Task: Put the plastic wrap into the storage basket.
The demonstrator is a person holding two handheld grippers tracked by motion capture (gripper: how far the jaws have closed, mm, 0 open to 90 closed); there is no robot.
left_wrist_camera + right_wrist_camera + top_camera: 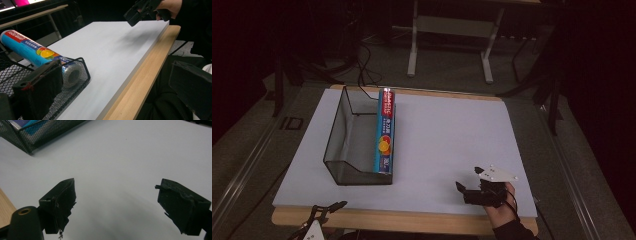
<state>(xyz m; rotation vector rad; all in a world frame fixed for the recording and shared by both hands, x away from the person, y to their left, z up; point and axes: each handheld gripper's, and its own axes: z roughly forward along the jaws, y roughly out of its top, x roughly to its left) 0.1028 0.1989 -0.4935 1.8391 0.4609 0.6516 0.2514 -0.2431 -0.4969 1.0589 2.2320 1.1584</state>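
At the left of the high view, the left gripper [328, 209] hangs at the near edge of the table, just off the wooden rim, and its two black jaws stand apart with nothing between them. From there the black wire-mesh basket [343, 131] lies ahead of it and slightly to the right, near but not touching.

Inside the basket, against its right wall, lies the blue box of food wrap with a red end band and orange fruit pictures [385, 131]. Its long axis runs from the near side of the table to the far side, almost parallel to the basket's long walls; the red end points away from the person and the other end points toward the near edge. In the left gripper view the same box [30, 48] rests tilted on the mesh rim, with its round near end open toward the camera.

Further to the right comes a wide bare stretch of the pale grey table mat [447, 135]. Then the right gripper [467, 191], held in a hand [501, 206] at the near right corner, is low over the mat — its jaws are released, wide apart and empty, as the right gripper view confirms [116, 202].

So the box lies to the left and farther from the right gripper, well apart — I judge the left gripper to be nearer to it. A grasp across the box's short side would need the jaws turned square to that near-to-far axis.
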